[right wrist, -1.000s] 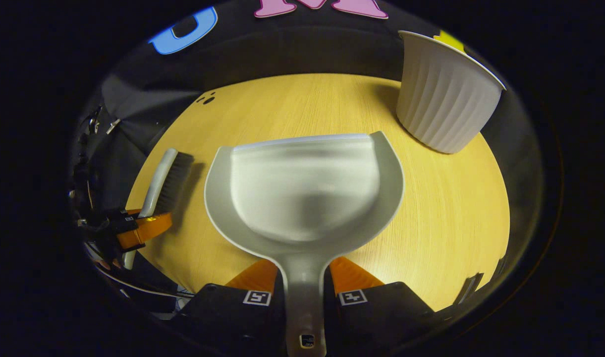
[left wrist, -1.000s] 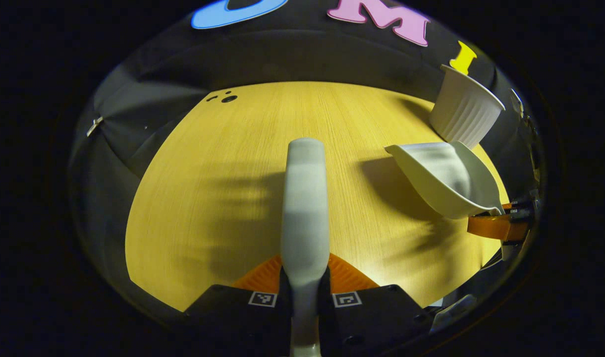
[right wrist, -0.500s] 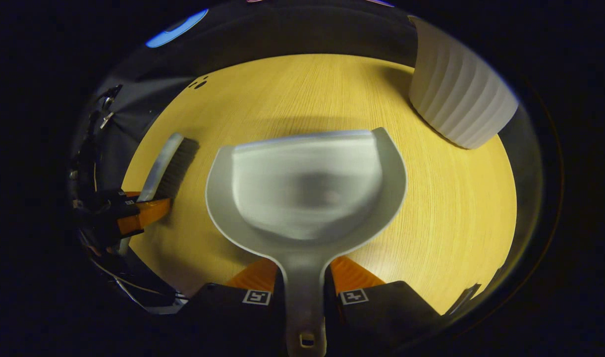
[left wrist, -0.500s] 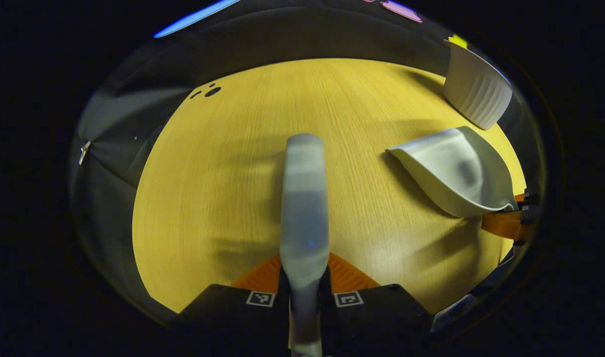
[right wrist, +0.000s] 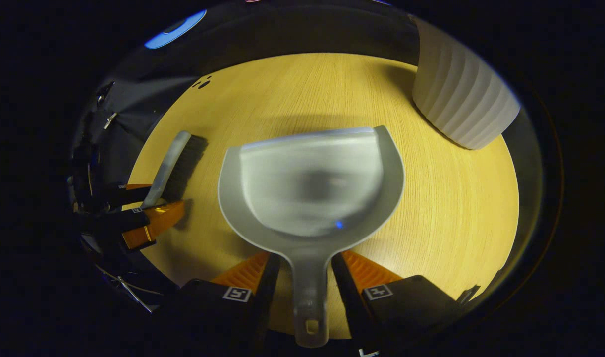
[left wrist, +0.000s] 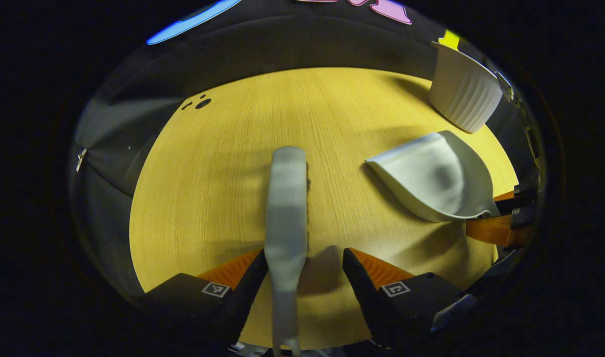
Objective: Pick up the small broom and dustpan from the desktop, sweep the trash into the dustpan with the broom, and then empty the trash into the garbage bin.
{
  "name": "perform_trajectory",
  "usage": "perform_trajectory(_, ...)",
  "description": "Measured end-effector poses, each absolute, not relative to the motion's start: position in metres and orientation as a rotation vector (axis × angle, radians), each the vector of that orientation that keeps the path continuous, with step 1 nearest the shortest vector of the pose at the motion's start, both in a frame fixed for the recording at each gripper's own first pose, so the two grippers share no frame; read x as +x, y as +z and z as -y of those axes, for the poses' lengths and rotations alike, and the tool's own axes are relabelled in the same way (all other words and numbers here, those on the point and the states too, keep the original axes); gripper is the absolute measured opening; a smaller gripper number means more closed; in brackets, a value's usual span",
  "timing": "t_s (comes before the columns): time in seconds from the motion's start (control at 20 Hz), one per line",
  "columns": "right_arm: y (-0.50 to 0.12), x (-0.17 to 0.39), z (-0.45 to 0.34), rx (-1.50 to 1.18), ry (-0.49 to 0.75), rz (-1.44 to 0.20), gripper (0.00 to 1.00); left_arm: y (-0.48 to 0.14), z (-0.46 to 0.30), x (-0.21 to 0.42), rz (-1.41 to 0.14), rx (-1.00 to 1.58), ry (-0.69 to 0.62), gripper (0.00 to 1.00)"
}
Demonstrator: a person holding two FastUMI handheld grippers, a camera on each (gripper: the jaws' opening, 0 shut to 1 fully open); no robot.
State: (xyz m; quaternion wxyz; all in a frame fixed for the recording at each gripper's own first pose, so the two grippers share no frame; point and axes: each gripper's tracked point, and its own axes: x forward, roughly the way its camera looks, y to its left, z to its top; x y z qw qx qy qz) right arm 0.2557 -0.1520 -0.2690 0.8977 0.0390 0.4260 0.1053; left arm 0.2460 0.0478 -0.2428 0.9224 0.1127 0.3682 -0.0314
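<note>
The small grey broom lies flat on the wooden desktop, its dark bristles facing right. My left gripper stands open around its handle, which lies close to the left finger with a wide gap to the right one. The pale dustpan rests on the desktop with its mouth facing away. My right gripper is open, with a narrow gap on each side of the dustpan's handle. In the left gripper view the dustpan sits at the right. The broom and left gripper appear at the left of the right gripper view.
A white ribbed garbage bin stands at the far right of the desktop, also the bin beyond the dustpan. Small dark holes mark the far left of the tabletop. The black cloth wall runs behind the table.
Both grippers were shut on their tools and have now opened. The broom and dustpan have come down and rest on the desktop between the spread fingers.
</note>
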Motion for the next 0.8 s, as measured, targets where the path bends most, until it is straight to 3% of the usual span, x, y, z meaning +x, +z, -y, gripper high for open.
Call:
perform_trajectory(0.05,-0.262,0.253,0.153,0.072,0.214,-0.860,0.83,-0.233,-0.044,0.241,-0.733,0.212,-0.062,0.96)
perform_trajectory(0.15,-0.247,0.248,0.155,0.060,0.204,-0.812,1.00,-0.211,-0.038,0.232,-0.659,0.183,-0.070,0.98)
perform_trajectory(0.8,-0.074,0.164,0.195,0.038,0.064,-0.241,0.99,-0.057,-0.007,0.101,-0.086,0.147,-0.157,0.98)
